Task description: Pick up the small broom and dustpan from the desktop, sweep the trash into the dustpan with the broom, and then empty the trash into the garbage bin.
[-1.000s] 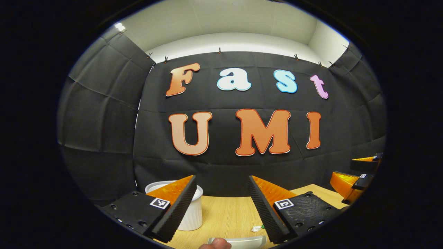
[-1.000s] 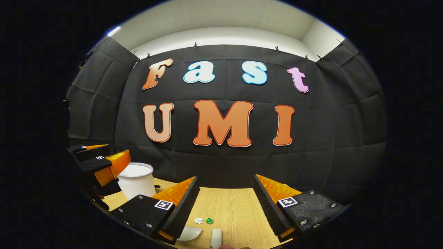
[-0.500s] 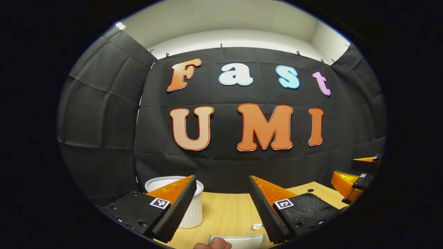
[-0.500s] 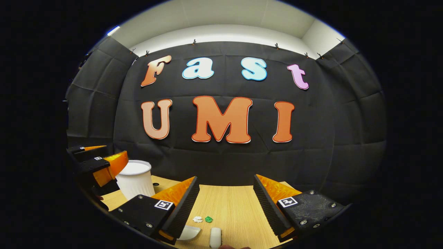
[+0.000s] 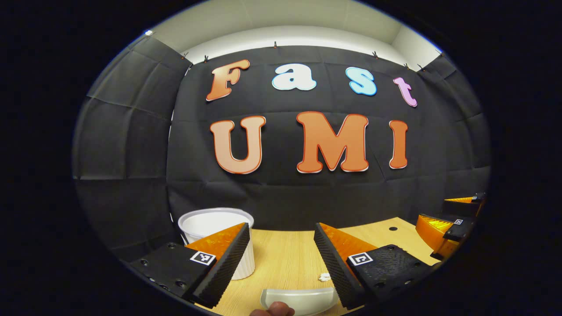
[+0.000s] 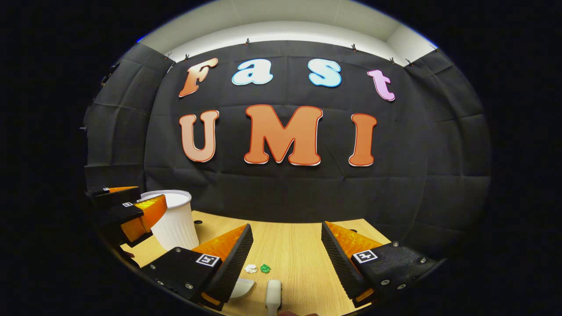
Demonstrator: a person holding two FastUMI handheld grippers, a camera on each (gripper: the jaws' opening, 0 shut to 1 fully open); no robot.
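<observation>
White ribbed bin [image 6: 175, 224], white dustpan [image 5: 298, 299], white and green scraps [image 6: 258, 268], wood-grain desktop [image 6: 298, 254]

The left claw [image 5: 281, 259] is held level, pointing toward the far wall, its two fingers spread wide apart with nothing between them. A fingertip of the person's hand [image 5: 274, 310] shows at the near edge below it. The right claw [image 6: 285, 259] has the same pose, fingers wide apart and gripping nothing. Seen from the right gripper view, the left claw [image 6: 131, 210] sits at the far left.
</observation>
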